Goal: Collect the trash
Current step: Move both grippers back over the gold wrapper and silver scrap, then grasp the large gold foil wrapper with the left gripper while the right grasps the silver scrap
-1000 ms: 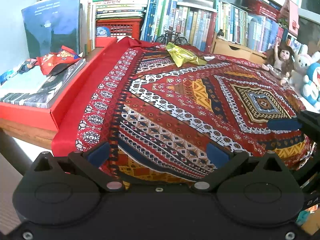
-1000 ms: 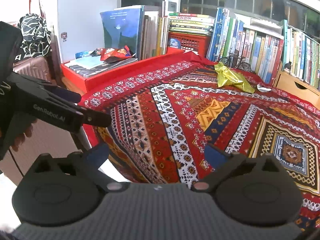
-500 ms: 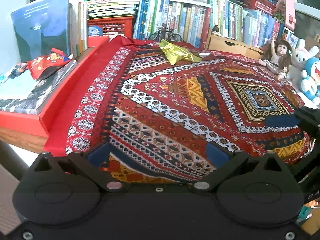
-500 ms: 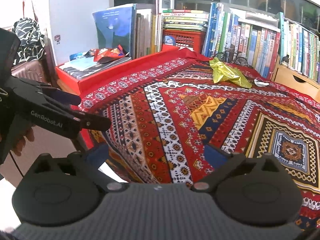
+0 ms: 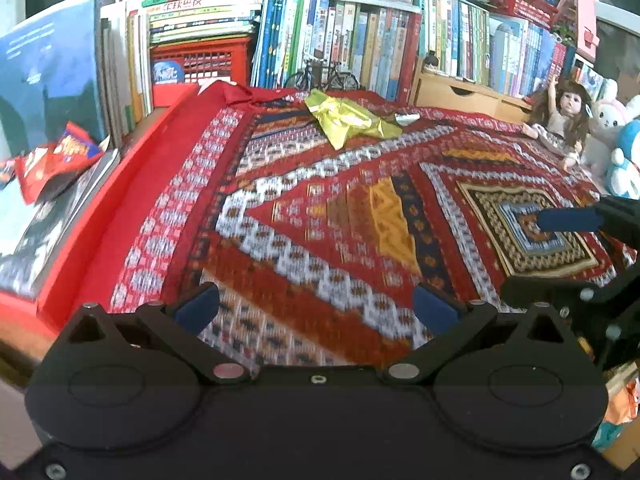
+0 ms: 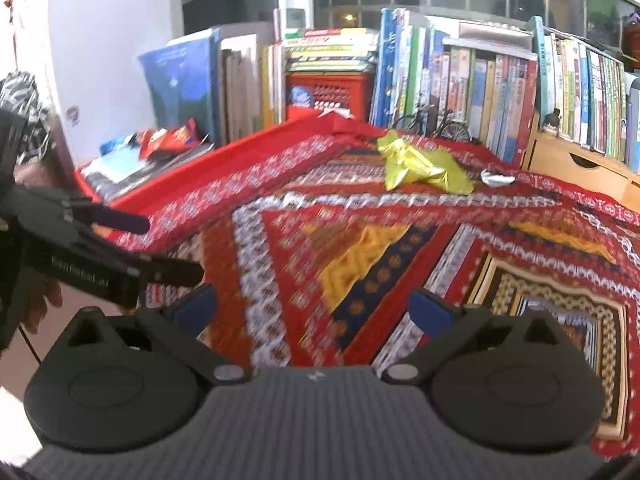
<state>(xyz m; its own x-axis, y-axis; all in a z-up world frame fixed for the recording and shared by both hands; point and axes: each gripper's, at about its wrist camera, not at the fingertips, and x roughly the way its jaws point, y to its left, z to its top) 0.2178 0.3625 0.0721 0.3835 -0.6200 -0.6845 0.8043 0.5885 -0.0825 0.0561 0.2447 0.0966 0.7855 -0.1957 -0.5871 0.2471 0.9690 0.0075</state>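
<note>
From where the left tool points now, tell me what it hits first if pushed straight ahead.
Probably the patterned cloth itself: the open left tool looks low across it. Beyond that, roughly in line, lies the crumpled yellow wrapper, then the books. Depth is hard to judge through the fisheye.

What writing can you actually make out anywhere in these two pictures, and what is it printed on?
"GenRobot.AI", blurred but just legible, on the side of the left gripper in the right wrist view.
Book spines on the shelf: print too small and blurred to read.
Stacked books above the red crate: characters on the top spine, not legible.
Red snack wrapper: lettering blurred.
Gold wrapper: no text visible.
</note>
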